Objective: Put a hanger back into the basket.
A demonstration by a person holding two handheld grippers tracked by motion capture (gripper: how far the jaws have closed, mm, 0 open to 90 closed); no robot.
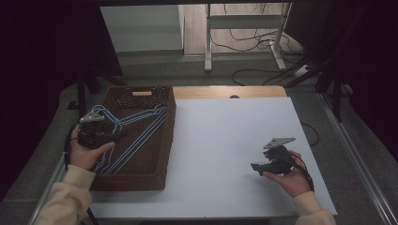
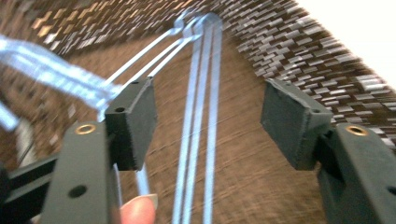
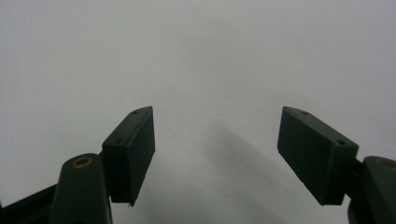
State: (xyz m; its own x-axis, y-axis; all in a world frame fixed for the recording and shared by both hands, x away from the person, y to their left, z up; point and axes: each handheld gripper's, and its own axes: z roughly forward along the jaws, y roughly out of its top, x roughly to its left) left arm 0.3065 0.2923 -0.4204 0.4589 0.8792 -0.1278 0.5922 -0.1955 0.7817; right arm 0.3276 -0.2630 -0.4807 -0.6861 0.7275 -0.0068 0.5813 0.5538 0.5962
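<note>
Blue hangers [image 2: 198,116] lie in the basket [image 2: 289,51] between the spread left gripper [image 2: 208,126] jaws, untouched

floor: grey floor [image 1: 155,65], cables [image 1: 256,44] upper right | furniture: white stand legs [image 1: 208,42] top centre | sides: dark curtains [image 1: 42,56] | tabletop [image 1: 234,140]: white, wooden back edge

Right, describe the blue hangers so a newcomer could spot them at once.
On the white table, look to its left edge, where a brown wicker basket sits. Inside lie the hangers: thin, light blue wire, stacked together, the one pale thing against the dark weave.
</note>
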